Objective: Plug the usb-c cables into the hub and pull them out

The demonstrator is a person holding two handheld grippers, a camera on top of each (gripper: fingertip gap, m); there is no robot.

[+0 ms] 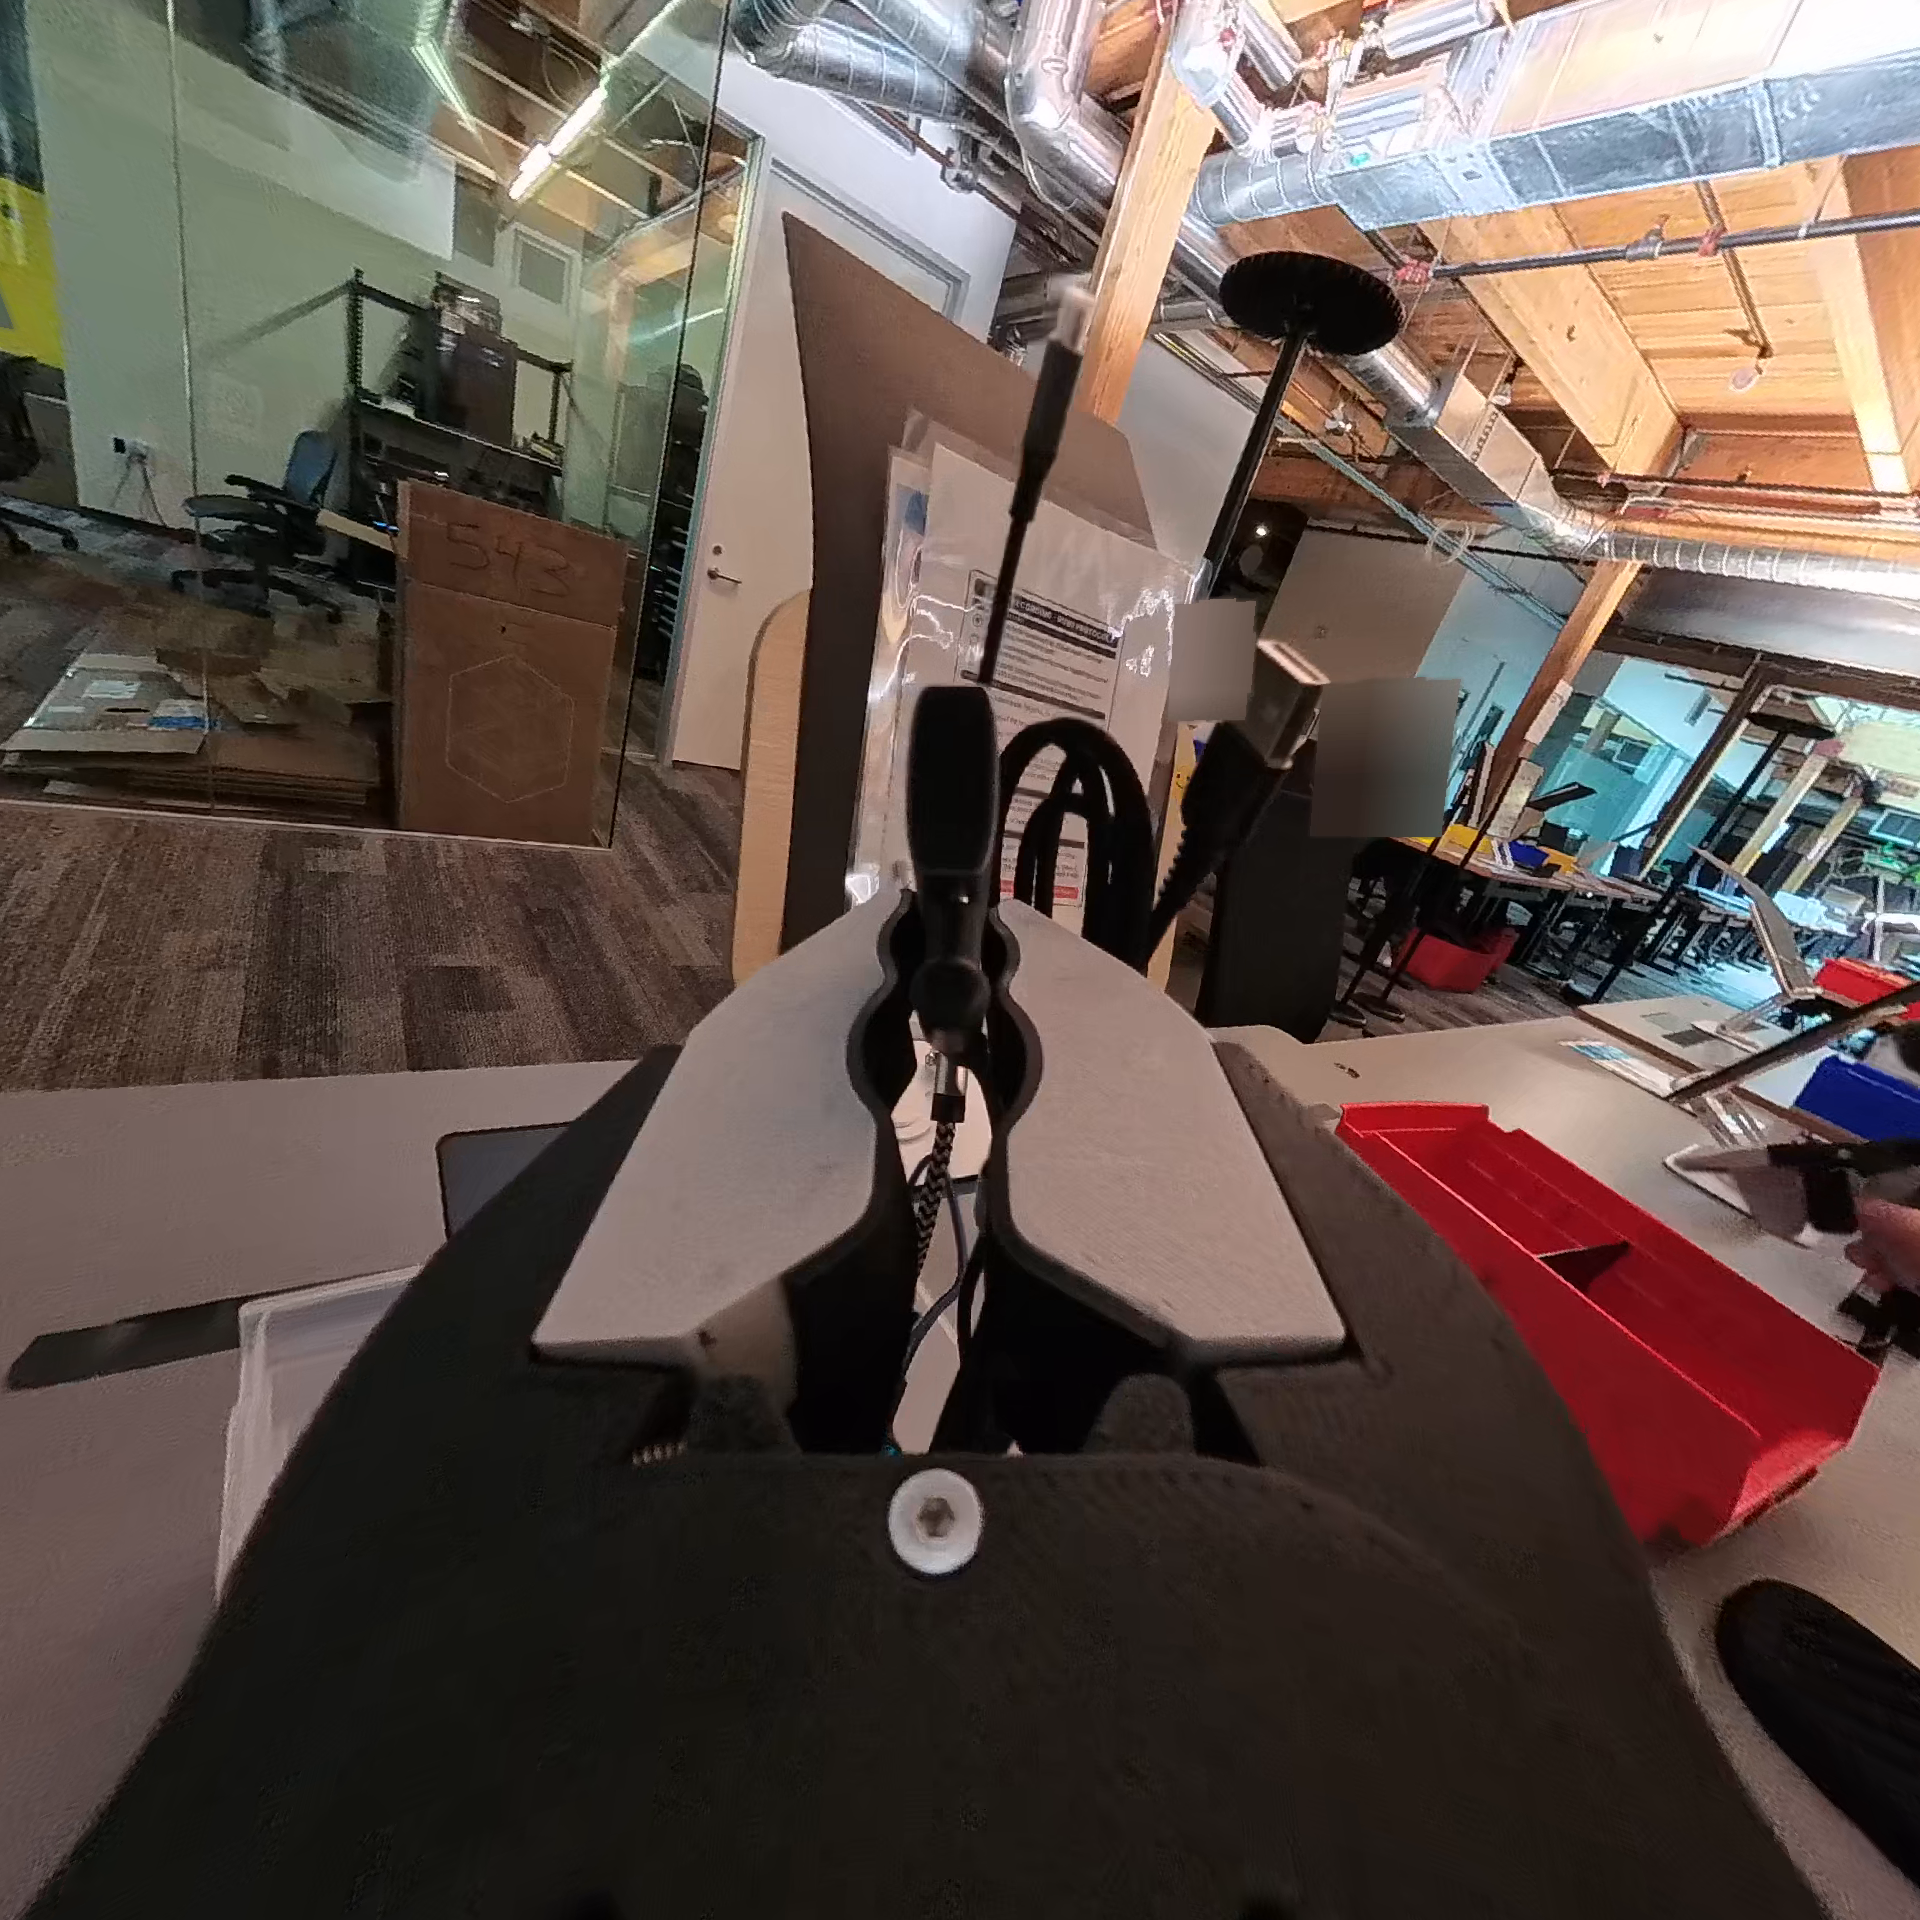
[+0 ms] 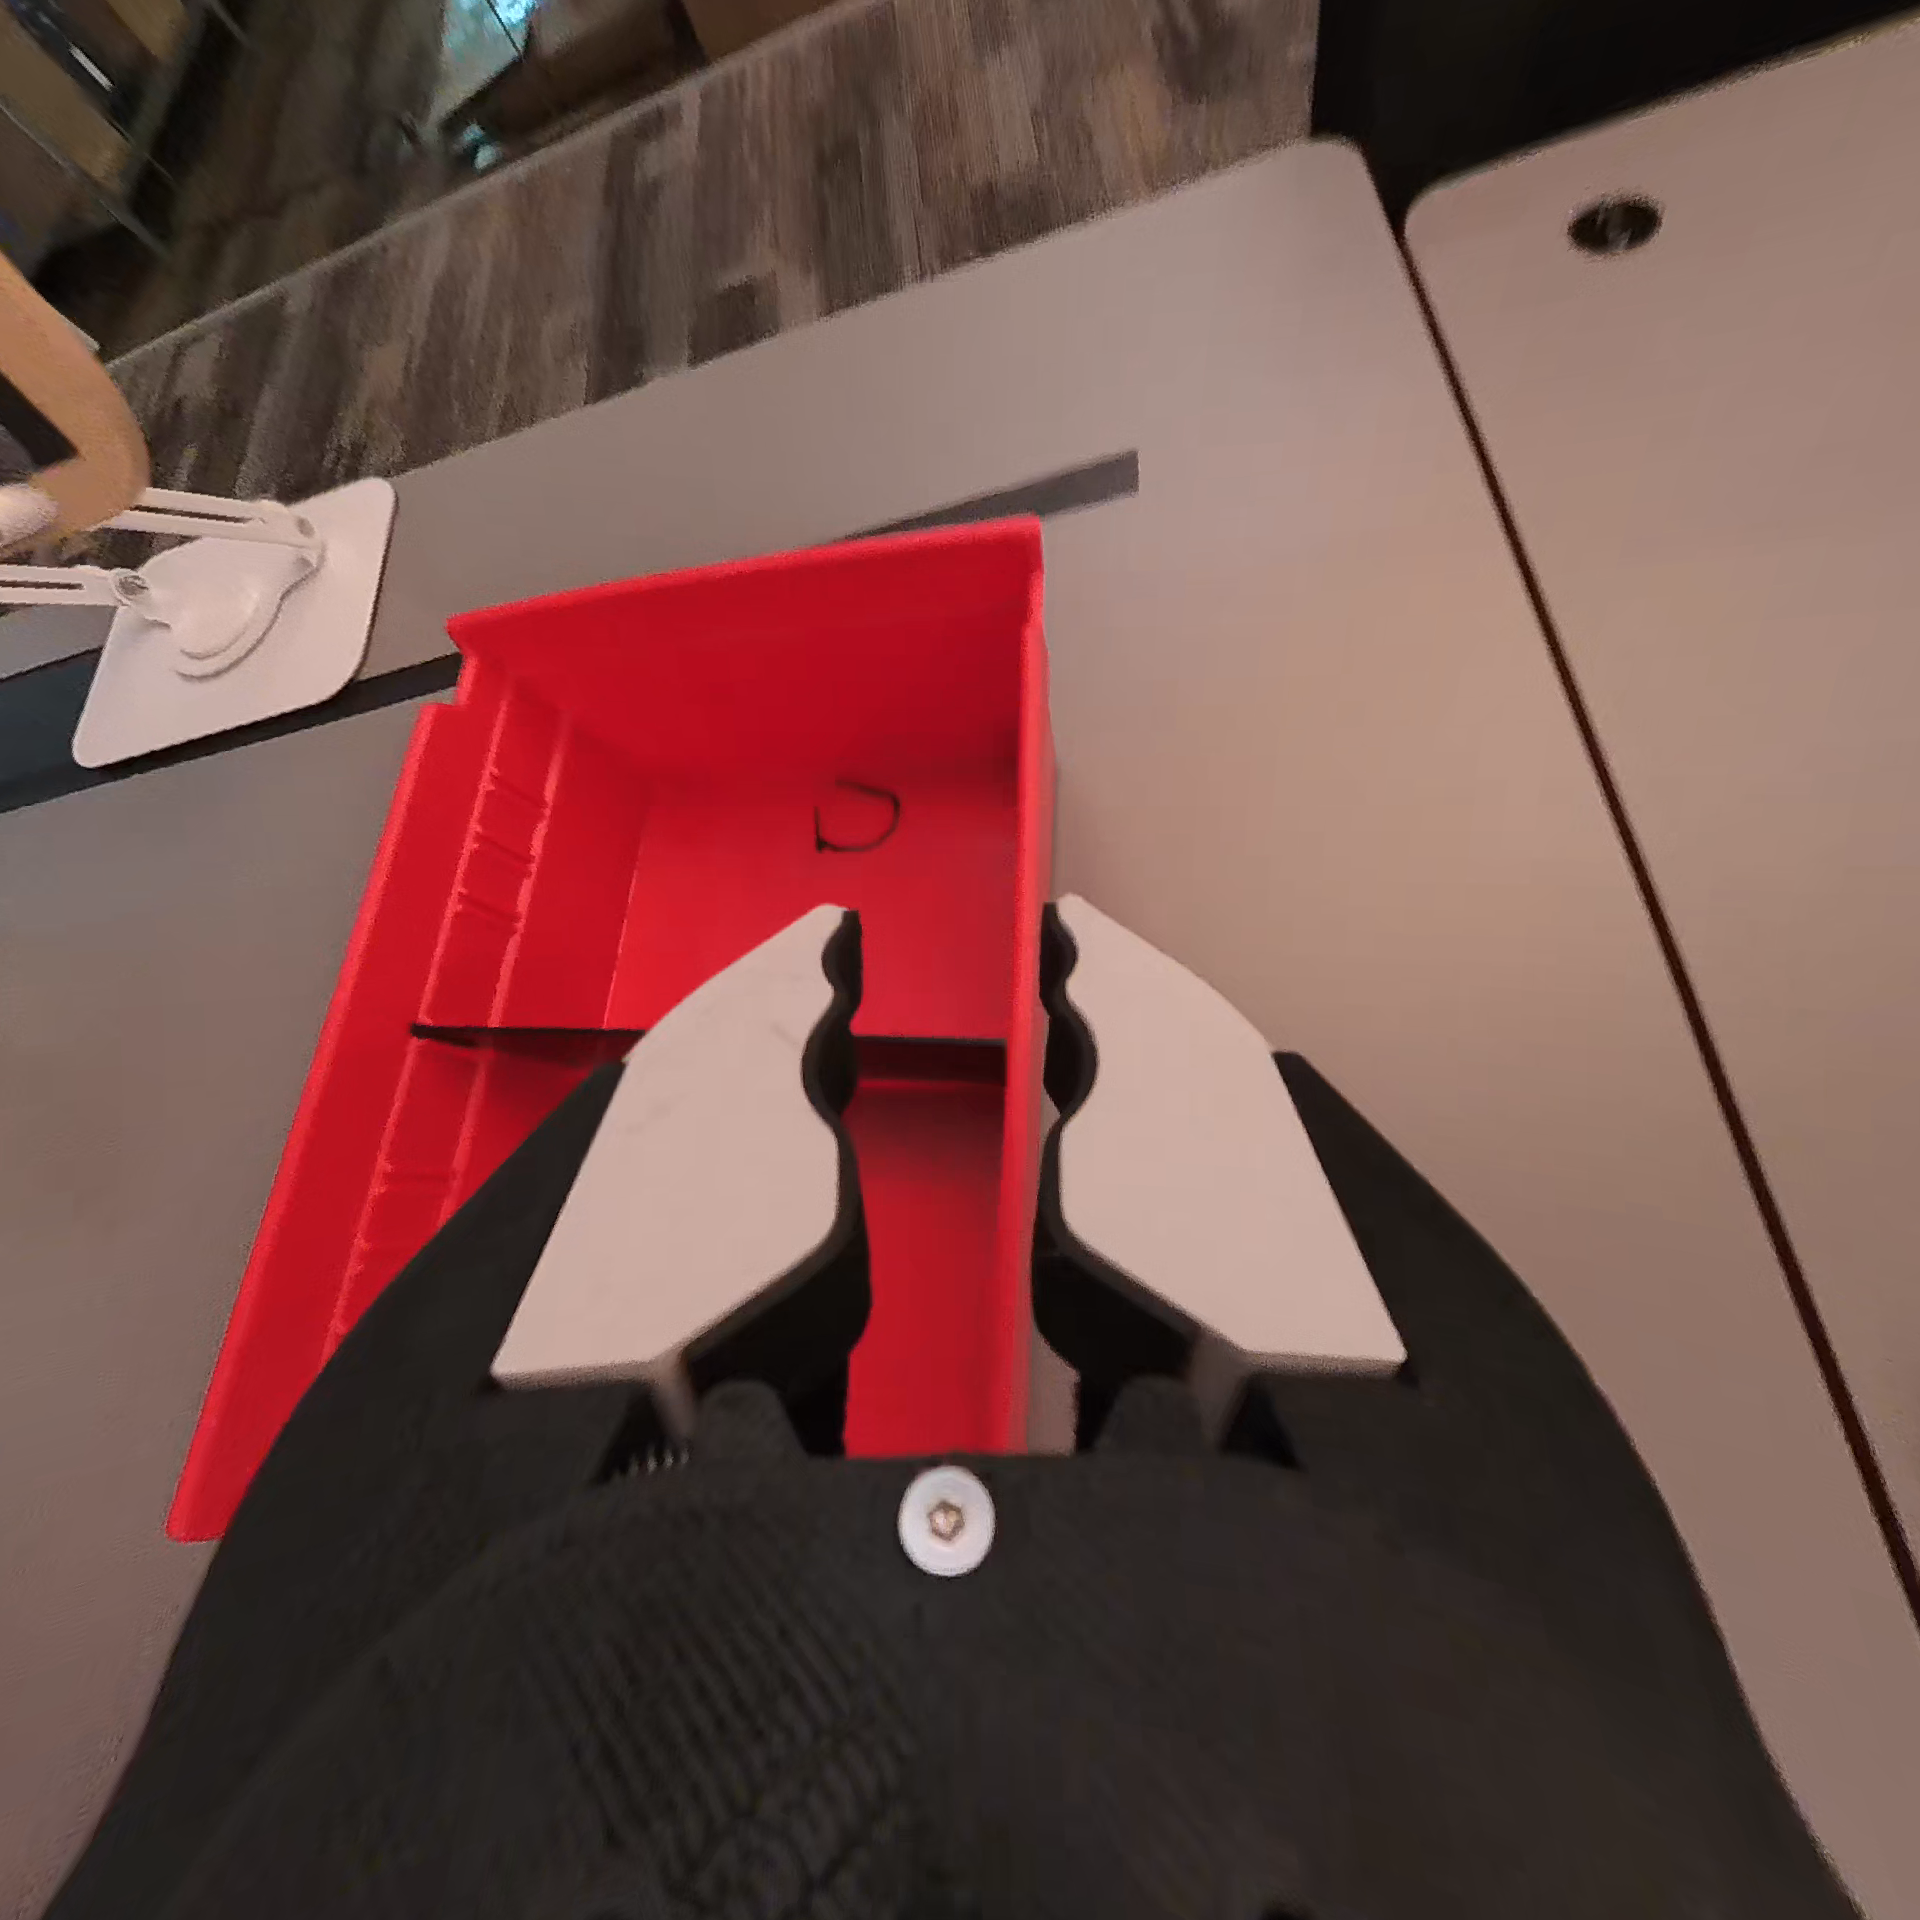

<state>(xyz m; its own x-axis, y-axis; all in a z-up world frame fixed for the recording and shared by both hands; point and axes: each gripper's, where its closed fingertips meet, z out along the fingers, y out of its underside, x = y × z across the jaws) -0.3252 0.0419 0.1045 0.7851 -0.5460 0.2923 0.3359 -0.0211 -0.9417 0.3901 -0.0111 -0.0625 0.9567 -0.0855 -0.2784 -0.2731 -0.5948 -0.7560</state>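
Note:
My left gripper (image 1: 948, 925) is shut on a black cable plug (image 1: 948, 779) that stands upright out of the fingertips. A black looped cable (image 1: 1081, 810) and a USB-A plug (image 1: 1283, 686) rise behind it, along with a thin black lead with a pale tip (image 1: 1055, 395). A black-and-white braided cable (image 1: 932, 1174) hangs down between the fingers. I cannot make out the hub. My right gripper (image 2: 948, 920) is open and empty. It hovers over the right side of a red bin (image 2: 727, 665), with the bin's right wall between the jaws.
The red bin (image 1: 1621, 1278) lies on the grey table (image 1: 208, 1164) to the right of my left gripper. It has a black divider (image 2: 925, 1044) and a small black wire loop (image 2: 857, 821). A white stand (image 2: 229, 613) sits at the far left. A person's hand (image 1: 1886, 1252) is at the right edge. Spacing between my two grippers at the tips: around 75 cm.

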